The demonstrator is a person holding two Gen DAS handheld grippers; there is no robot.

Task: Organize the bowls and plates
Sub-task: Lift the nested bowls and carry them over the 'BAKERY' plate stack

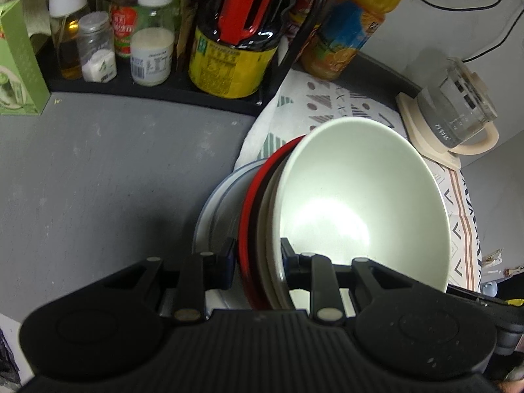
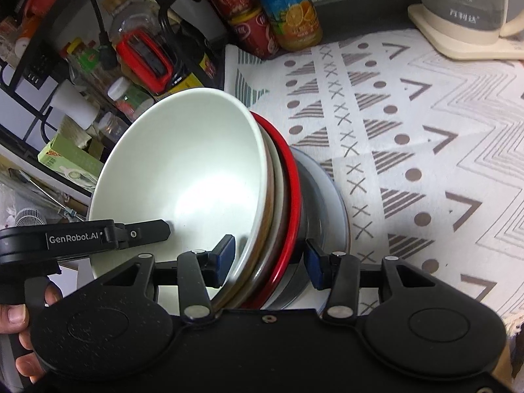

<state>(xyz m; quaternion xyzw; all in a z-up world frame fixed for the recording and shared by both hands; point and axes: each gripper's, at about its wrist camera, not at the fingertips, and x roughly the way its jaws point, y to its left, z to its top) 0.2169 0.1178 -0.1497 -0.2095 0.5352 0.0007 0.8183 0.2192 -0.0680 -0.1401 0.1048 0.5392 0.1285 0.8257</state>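
Both tongs clamp one nested stack: left tongs (image 1: 257, 262) grip the red plate (image 1: 250, 229) and white bowl (image 1: 360, 196) rims, right tongs (image 2: 270, 262) likewise, above the patterned cloth (image 2: 409, 131) at three o'clock of the grey worktop (image 1: 98, 163).

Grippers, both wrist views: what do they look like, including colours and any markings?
Both are matte black plastic. The left gripper has a ribbed body, round side housings, silver pivot pins and dark pads. The right gripper has blue pads. In the right view, the left one's side reads "GenRobot.AI" in white.
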